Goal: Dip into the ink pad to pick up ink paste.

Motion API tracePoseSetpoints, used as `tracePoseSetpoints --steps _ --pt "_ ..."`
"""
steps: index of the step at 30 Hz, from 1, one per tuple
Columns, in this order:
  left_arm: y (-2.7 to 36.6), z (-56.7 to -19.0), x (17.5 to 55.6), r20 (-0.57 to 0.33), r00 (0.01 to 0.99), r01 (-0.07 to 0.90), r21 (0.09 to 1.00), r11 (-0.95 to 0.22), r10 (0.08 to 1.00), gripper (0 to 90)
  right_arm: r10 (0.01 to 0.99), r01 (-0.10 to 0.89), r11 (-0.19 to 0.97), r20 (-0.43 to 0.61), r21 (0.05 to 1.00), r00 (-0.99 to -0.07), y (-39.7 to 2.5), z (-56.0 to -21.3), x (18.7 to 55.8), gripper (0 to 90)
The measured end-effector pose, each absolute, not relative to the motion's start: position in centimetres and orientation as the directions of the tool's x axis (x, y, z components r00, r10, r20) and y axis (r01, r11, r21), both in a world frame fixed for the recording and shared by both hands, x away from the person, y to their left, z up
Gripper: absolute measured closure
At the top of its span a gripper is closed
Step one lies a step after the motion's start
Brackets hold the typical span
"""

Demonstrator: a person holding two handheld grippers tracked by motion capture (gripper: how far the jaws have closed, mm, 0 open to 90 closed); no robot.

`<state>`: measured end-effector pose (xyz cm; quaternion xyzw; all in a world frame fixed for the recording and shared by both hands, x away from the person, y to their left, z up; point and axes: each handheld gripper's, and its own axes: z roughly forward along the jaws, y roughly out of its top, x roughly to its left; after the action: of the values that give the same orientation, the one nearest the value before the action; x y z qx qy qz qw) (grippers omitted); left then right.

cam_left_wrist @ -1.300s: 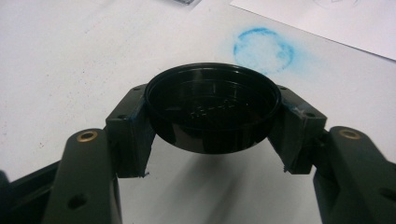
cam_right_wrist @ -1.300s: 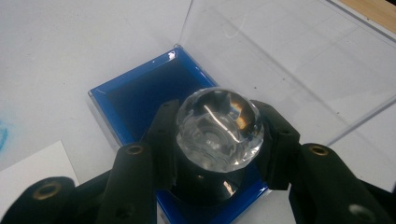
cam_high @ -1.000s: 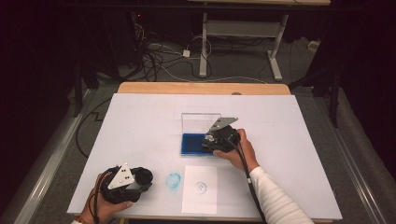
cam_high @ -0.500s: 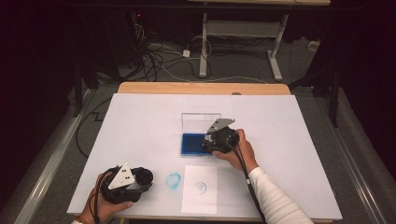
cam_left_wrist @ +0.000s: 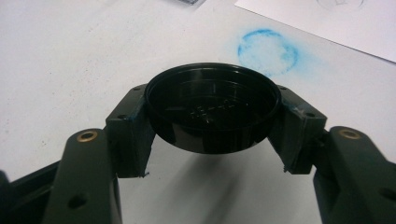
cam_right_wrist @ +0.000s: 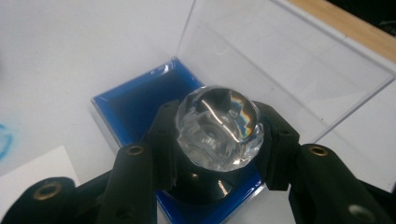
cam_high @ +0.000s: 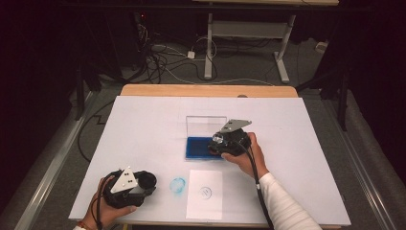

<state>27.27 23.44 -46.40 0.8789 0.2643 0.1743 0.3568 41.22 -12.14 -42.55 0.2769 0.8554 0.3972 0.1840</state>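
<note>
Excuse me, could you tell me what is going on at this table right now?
A person works with a claw in each hand. The right claw is shut on a stamp with a clear faceted knob, held over the blue ink pad in its open clear-lidded case. The left claw holds a round black cap near the table's front edge, beside a blue ink smudge and a white paper sheet.

Far side of blue ink pad: blocked by upright clear lid | above pad: taken up by right gripper | near side: sheet of paper and blue smudge lie flat, easily passed over | front left corner: occupied by left gripper | white tabletop elsewhere: left open on both flanks
</note>
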Motion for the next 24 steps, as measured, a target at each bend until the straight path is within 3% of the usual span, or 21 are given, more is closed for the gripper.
tracePoseSetpoints --steps 14,24 --pt "23.5 -46.3 27.4 0.118 0.801 0.334 0.726 -0.602 0.587 36.5 0.595 0.227 0.47 -0.116 0.853 -0.796 -14.1 -38.5 38.2 57.0" --pt "23.5 -46.4 27.7 0.119 0.803 0.333 0.723 -0.605 0.584 36.5 0.582 0.207 0.461 -0.118 0.863 -0.805 -14.8 -37.7 37.2 57.0"
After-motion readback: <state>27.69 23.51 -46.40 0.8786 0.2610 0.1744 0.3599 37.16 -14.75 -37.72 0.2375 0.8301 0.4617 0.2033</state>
